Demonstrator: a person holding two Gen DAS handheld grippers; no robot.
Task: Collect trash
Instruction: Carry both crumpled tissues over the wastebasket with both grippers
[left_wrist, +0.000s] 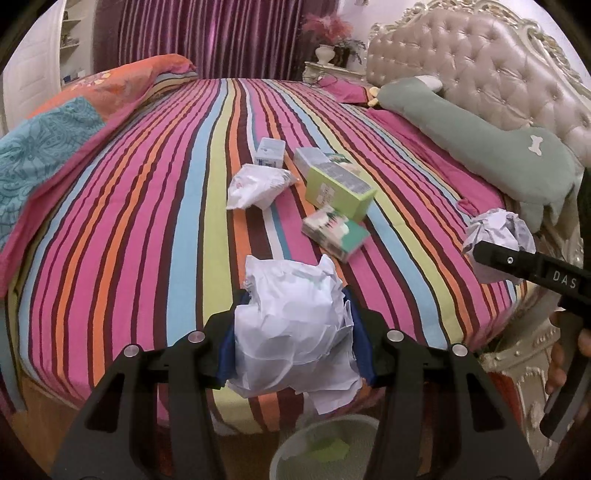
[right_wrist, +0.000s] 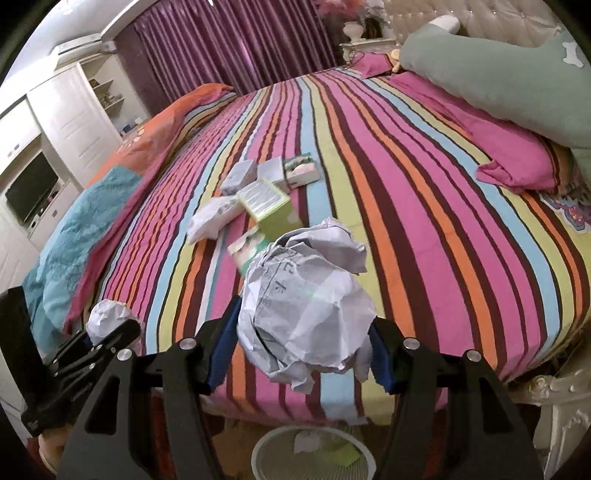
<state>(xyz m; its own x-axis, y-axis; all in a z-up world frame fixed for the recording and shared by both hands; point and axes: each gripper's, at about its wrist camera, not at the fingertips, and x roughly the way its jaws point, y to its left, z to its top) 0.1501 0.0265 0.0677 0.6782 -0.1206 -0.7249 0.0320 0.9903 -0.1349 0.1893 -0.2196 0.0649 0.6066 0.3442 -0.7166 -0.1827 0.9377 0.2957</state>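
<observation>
My left gripper (left_wrist: 293, 325) is shut on a crumpled white paper ball (left_wrist: 295, 328), held above the bed's near edge. My right gripper (right_wrist: 304, 325) is shut on another crumpled printed paper ball (right_wrist: 306, 295); it also shows at the right of the left wrist view (left_wrist: 496, 232). A mesh waste bin (left_wrist: 295, 450) stands on the floor just below both grippers, also in the right wrist view (right_wrist: 269, 448), with paper scraps inside. More trash lies mid-bed: a green box (left_wrist: 338, 188), a small carton (left_wrist: 334, 230), a white bag (left_wrist: 255, 184) and a white box (left_wrist: 269, 151).
The striped bed (left_wrist: 147, 221) fills the view. A green plush pillow (left_wrist: 480, 140) and tufted headboard (left_wrist: 480, 55) are at right, a folded quilt (left_wrist: 55, 140) at left. A white wardrobe and TV (right_wrist: 31, 192) stand far left.
</observation>
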